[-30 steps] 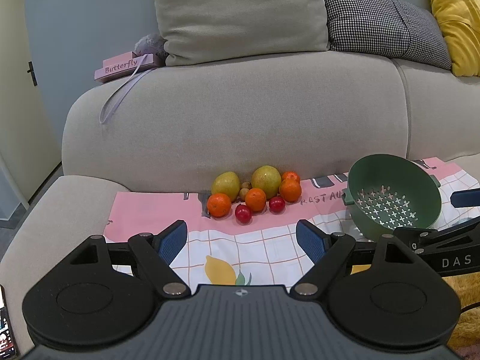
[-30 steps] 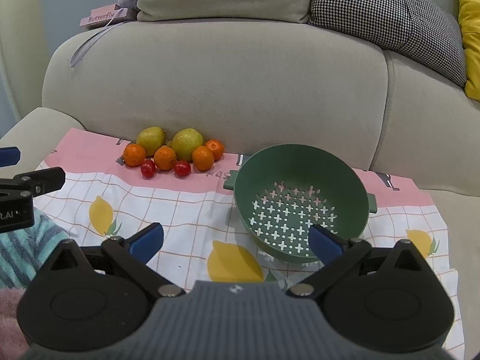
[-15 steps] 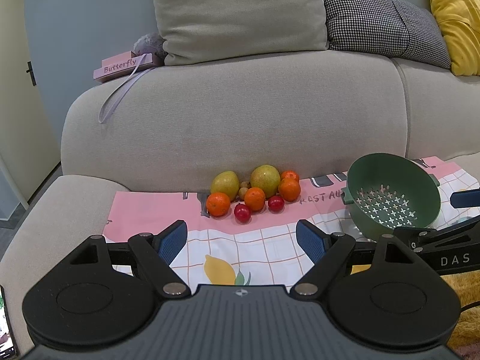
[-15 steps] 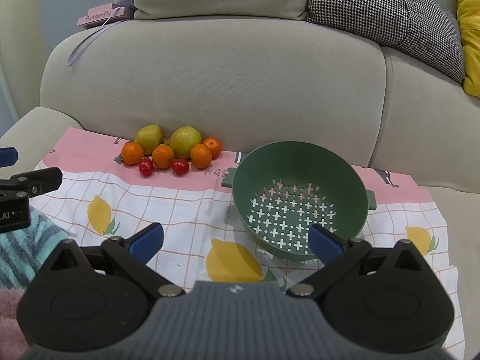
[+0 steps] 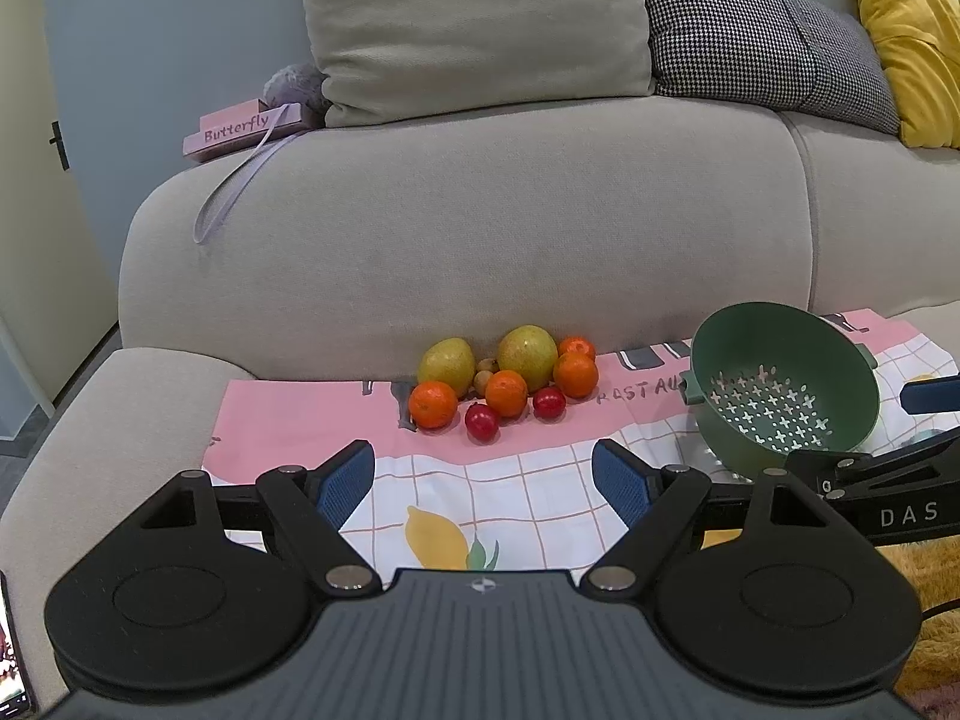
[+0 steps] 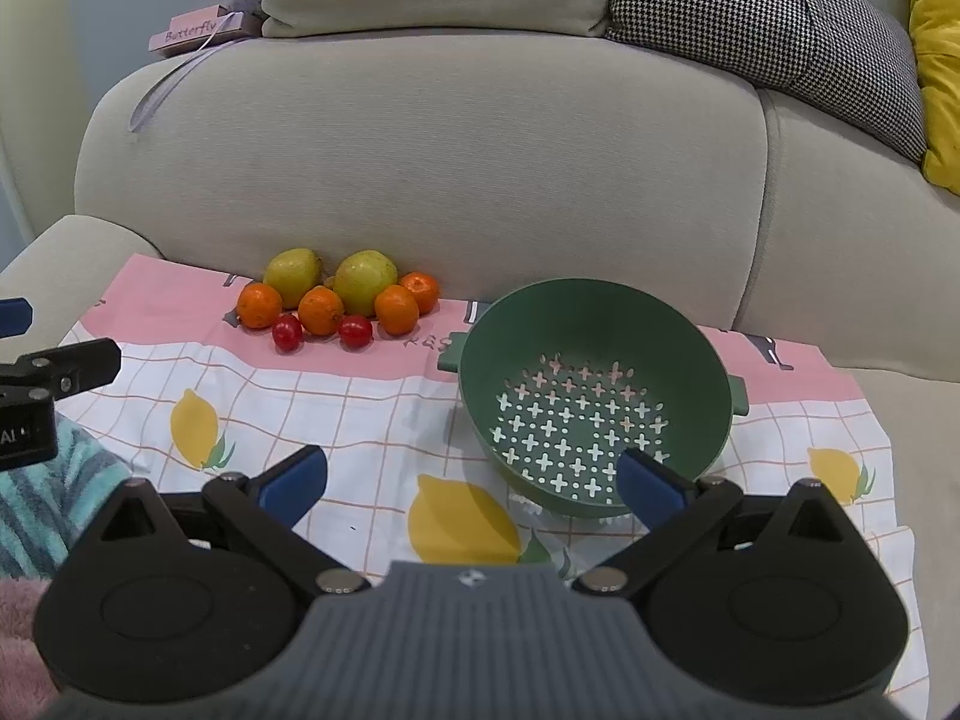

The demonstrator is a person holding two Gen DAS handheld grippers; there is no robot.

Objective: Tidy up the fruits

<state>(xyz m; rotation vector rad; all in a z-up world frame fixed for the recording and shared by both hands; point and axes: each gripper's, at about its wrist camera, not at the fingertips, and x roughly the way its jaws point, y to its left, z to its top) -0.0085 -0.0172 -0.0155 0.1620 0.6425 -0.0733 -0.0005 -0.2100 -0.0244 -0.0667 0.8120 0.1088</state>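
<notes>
A pile of fruit [image 5: 507, 381] lies on a patterned cloth [image 5: 528, 492] against the sofa back: two yellow-green pears, several oranges, two small red fruits. It also shows in the right wrist view [image 6: 336, 300]. An empty green colander [image 6: 594, 396] stands tilted to its right, also in the left wrist view [image 5: 780, 384]. My left gripper [image 5: 483, 480] is open and empty, short of the fruit. My right gripper [image 6: 471, 483] is open and empty, at the colander's near rim.
The grey sofa back [image 5: 480, 228] rises right behind the fruit. A pink "Butterfly" box [image 5: 240, 132] and cushions [image 5: 468, 18] sit on top. A striped teal cloth [image 6: 36, 504] lies at the left. The sofa arm [image 5: 120, 420] is at left.
Both grippers have drifted slightly; the fruit and colander sit a little higher in the views. Nothing was grasped or moved.
</notes>
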